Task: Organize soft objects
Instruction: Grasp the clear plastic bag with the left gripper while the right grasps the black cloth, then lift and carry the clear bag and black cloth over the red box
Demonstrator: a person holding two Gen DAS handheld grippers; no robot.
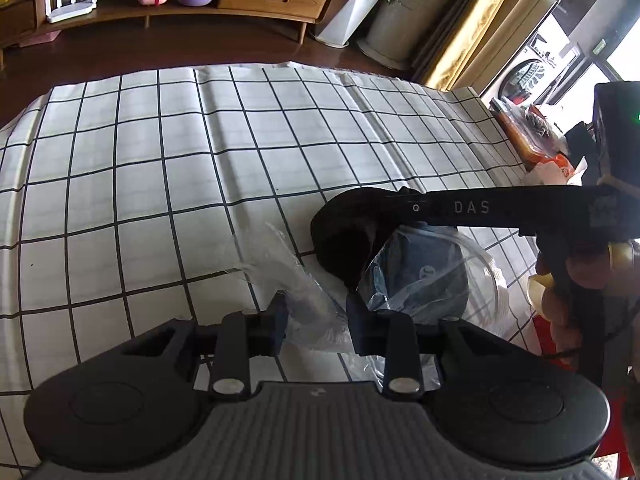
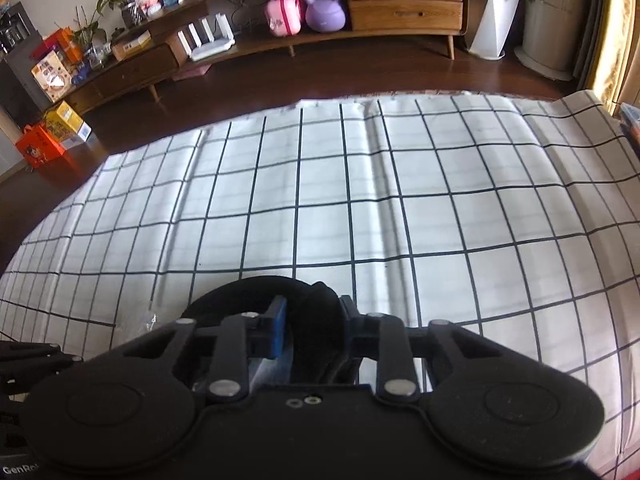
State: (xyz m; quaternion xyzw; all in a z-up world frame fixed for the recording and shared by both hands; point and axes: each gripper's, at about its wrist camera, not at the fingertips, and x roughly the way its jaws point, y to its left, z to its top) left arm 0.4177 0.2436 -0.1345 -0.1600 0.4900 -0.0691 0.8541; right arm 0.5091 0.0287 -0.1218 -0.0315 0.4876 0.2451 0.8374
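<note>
A clear plastic bag (image 1: 316, 312) lies on the checked tablecloth (image 1: 160, 184) with dark blue fabric (image 1: 424, 272) inside it. My left gripper (image 1: 317, 318) is shut on the bag's crumpled edge. A black soft object (image 1: 344, 240) sits at the bag's mouth, partly inside it. My right gripper (image 2: 312, 330) is shut on this black soft object (image 2: 316, 312); it also shows in the left wrist view (image 1: 352, 236), reaching in from the right. The bag's lower part is hidden behind my left gripper.
The tablecloth (image 2: 360, 208) covers the whole table. Beyond its far edge stand a wooden cabinet (image 2: 404, 0), a purple kettlebell (image 2: 324, 6), a pink case (image 2: 284, 14) and a white planter (image 2: 494, 24). Packets and clutter (image 1: 540, 136) lie by the right edge.
</note>
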